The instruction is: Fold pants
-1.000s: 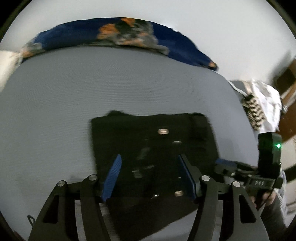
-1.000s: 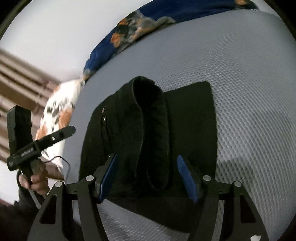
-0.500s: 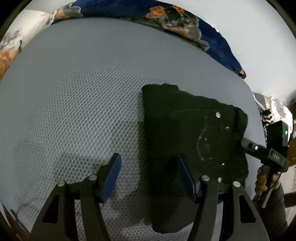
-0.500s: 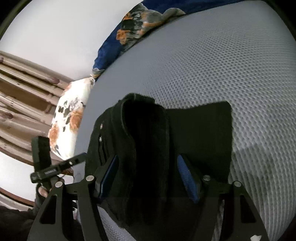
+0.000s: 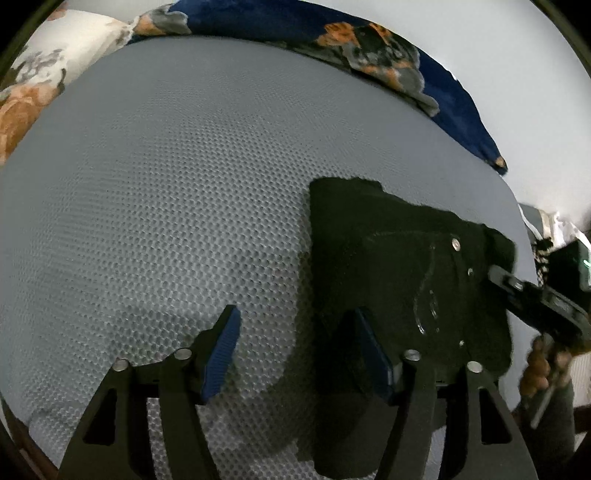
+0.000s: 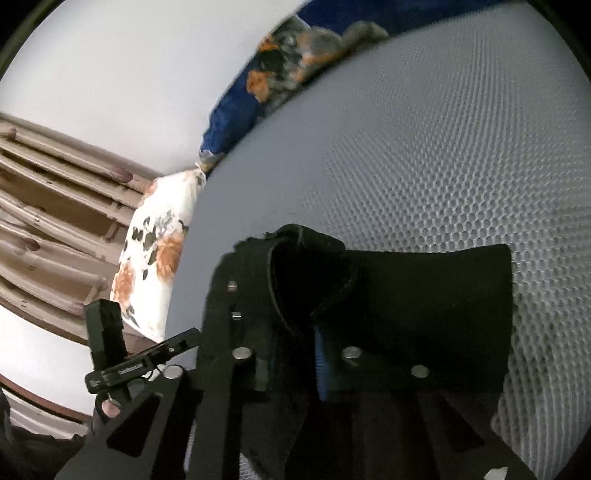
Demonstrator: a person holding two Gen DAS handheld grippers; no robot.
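The black pants (image 5: pixel 399 266), folded into a thick block with metal rivets showing, lie on the grey honeycomb-mesh mattress (image 5: pixel 166 203), at about four o'clock in the left wrist view and near the middle, toward six o'clock, in the right wrist view; the left gripper (image 5: pixel 295 354) points steeply down at the mattress, its jaws wide and opening, the left blue pad (image 5: pixel 221 354) over bare mesh at seven o'clock, the right one at the pants' near left edge, with only that edge of cloth between them and no pad pressing on it; the right gripper (image 6: pixel 295 365) tilts down less steeply over the pants' near side, its jaws narrow and closing on a raised fold of the black cloth, which sits between the fingers; seen from the left wrist view, that gripper reaches in from three o'clock onto the pants, the person's right hand (image 5: pixel 543 369) wrapped around its handle at four o'clock; a blue flowered blanket (image 5: pixel 369 33) lies along the mattress's far edge at twelve o'clock; a white flowered pillow (image 6: pixel 155 258) sits at nine o'clock in the right wrist view.
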